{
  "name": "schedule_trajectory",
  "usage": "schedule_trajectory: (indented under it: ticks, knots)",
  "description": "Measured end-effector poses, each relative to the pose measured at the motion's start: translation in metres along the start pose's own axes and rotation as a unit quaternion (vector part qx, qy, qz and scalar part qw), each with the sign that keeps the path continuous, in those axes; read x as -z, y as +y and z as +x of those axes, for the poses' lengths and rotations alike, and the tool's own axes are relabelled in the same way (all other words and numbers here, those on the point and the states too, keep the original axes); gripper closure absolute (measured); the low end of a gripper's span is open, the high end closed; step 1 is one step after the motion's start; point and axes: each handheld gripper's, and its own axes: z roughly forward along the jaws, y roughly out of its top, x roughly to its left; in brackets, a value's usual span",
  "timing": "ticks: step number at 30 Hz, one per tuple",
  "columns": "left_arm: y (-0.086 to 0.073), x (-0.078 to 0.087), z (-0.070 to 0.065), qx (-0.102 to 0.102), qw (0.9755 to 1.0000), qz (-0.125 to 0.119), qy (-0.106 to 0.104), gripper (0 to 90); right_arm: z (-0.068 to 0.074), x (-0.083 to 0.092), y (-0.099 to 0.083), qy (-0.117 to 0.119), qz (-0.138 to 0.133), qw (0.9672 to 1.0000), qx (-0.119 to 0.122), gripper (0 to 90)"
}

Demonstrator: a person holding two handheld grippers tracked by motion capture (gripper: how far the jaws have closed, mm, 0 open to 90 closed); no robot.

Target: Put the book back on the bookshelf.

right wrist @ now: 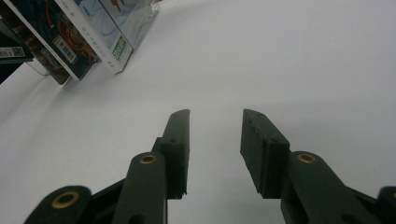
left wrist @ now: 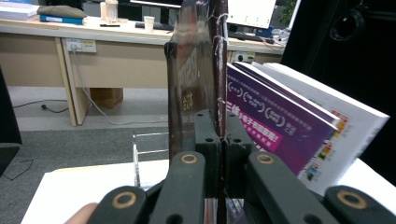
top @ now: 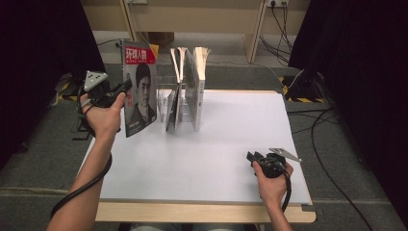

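A magazine (top: pixel 140 89) with a red title band and a portrait on its cover stands upright above the table's far left corner. My left gripper (top: pixel 126 87) is shut on its left edge. In the left gripper view the magazine (left wrist: pixel 196 70) rises edge-on from between the jaws of the left gripper (left wrist: pixel 219 137), which are pressed together on it. My right gripper (top: pixel 250 156) rests low over the white table near the front right, open with nothing between its fingers. The right gripper view looks past the right gripper (right wrist: pixel 215 121) at bare white surface.
A clear wire rack (top: pixel 163 98) at the back of the white table (top: pixel 231 139) holds several upright books (top: pixel 192 86), just right of the magazine. A purple book (left wrist: pixel 275 126) and a white one (left wrist: pixel 336 116) lean there. Desks and cables lie beyond.
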Motion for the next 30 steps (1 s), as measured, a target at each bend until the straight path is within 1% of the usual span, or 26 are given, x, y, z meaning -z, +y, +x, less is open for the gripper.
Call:
schedule_trajectory:
  ticks: [6, 12, 16, 18, 19, 27, 30]
  knots:
    - [-0.001, -0.011, 0.002, -0.004, 0.9999, 0.006, 0.007, 87.1, -0.001, -0.001, 0.0, -0.001, 0.001, 1.0, 0.0, 63.5]
    - [0.001, -0.021, 0.006, 0.0, 0.9999, 0.006, 0.009, 87.1, 0.0, -0.001, 0.0, -0.001, 0.001, 1.0, 0.001, 63.5]
    - [0.002, -0.031, 0.008, -0.001, 0.9999, 0.004, 0.016, 87.1, 0.0, -0.001, -0.001, -0.002, 0.002, 1.0, 0.004, 63.5]
    - [0.002, -0.037, 0.009, -0.002, 0.9998, 0.002, 0.02, 87.1, 0.0, -0.002, -0.001, -0.001, 0.003, 1.0, -0.001, 63.6]
    - [0.002, -0.039, 0.009, -0.003, 0.9998, 0.002, 0.021, 87.1, 0.0, -0.002, -0.001, 0.0, 0.003, 1.0, 0.001, 63.6]
    - [-0.004, -0.058, 0.013, 0.002, 0.9993, 0.004, 0.036, 87.1, -0.001, -0.001, -0.001, 0.001, 0.003, 1.0, 0.0, 63.6]
    - [-0.007, -0.064, 0.015, 0.001, 0.9993, 0.003, 0.037, 87.1, 0.0, -0.001, -0.001, 0.001, 0.004, 1.0, -0.001, 63.6]
